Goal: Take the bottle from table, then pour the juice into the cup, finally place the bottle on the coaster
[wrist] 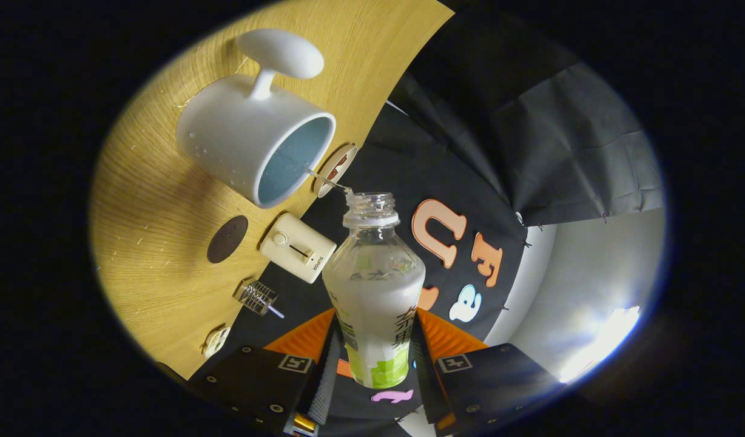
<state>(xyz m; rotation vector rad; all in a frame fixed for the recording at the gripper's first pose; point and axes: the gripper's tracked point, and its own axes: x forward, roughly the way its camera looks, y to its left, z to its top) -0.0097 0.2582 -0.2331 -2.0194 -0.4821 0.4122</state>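
Gripper [375, 364] clamps clear plastic juice bottle [374, 291], tilted, thin stream entering white ceramic cup [251, 136]. Pour underway; dark round coaster [227, 238] on counter [160, 200] unused.

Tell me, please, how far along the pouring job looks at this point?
Done: the bottle is off the table, clamped between the gripper's fingers, cap off. In hand: it is tipped, and a thin stream runs from its mouth into the cup. Left: finish pouring, since juice remains inside, then set the bottle on the dark round coaster.
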